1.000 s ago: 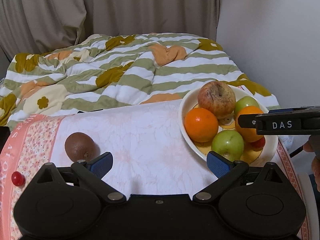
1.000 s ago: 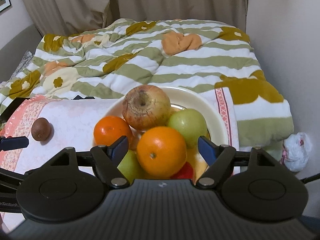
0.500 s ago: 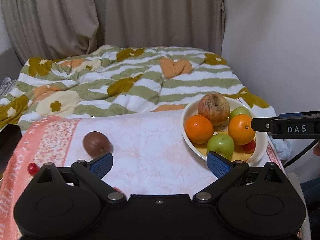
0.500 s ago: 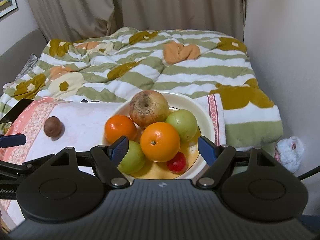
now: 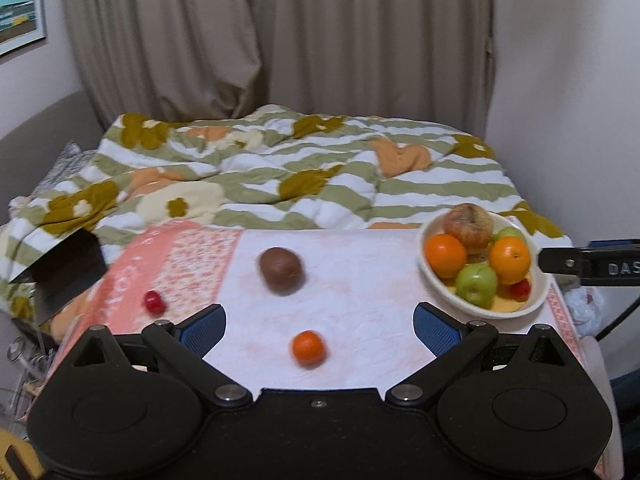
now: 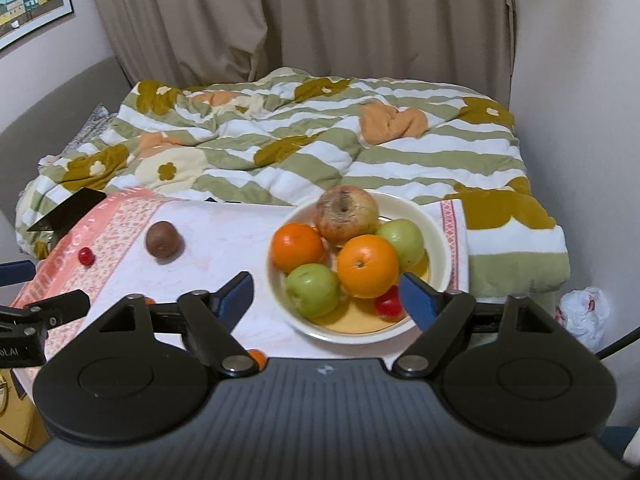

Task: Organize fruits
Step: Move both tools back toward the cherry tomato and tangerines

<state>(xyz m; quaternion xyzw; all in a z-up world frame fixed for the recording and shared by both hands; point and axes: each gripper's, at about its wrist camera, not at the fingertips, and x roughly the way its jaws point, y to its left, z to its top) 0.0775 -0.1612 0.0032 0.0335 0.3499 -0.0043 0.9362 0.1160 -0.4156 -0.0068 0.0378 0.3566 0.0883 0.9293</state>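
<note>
Fruit lay split between bowl (image 5: 540,300) and cloth (image 5: 360,280).

Left wrist view: left gripper (image 5: 319,322) stood apart, empty. A kiwi (image 5: 280,267), a small orange (image 5: 307,347) and a red berry (image 5: 154,301) sat loose on the cloth, well left of the bowl. Risk: round fruit might roll off the near edge if nudged.

Right wrist view: right gripper (image 6: 327,294) was opening, gripping nothing, near the bowl's rim. Only here did the heaped bowl show fully; the small orange was almost hidden behind the tool.

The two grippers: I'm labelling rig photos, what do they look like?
The left gripper and right gripper share one build: matte black bodies, two round black discs, silver pivot screws, angled black linkages, blue textured pads. The right's finger bears white "DAS" lettering, and a black cable trails nearby.
</note>
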